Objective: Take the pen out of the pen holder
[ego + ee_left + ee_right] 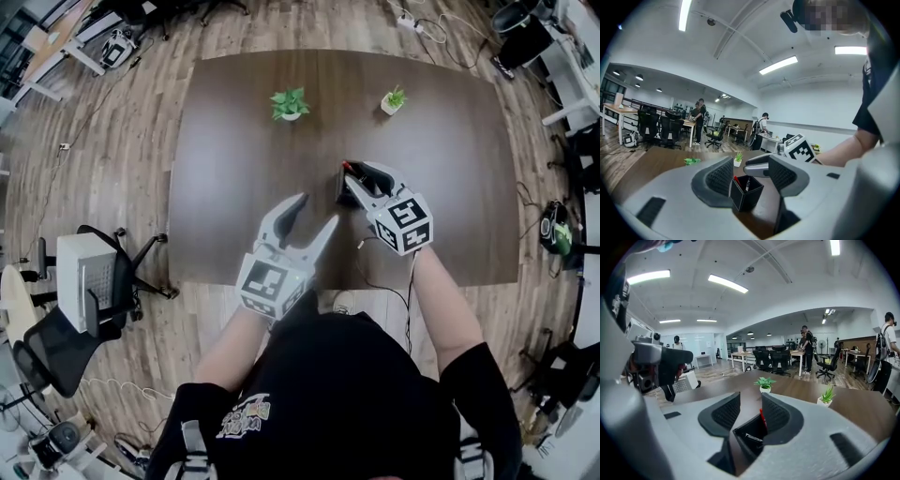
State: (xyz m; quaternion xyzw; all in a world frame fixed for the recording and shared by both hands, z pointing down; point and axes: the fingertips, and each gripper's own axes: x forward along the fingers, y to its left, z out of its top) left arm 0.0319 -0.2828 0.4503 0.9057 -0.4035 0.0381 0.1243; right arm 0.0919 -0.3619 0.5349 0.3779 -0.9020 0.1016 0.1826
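Our left gripper (317, 210) hangs wide and empty; we'd use it to steady the black pen holder (747, 437). Our right gripper (349, 181) straddles it, unclenched: we should centre on the red pen (762, 417) standing inside, pinch, lift straight

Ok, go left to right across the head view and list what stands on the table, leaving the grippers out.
Larger leafy potted plant → black pen holder → small spiky potted plant.
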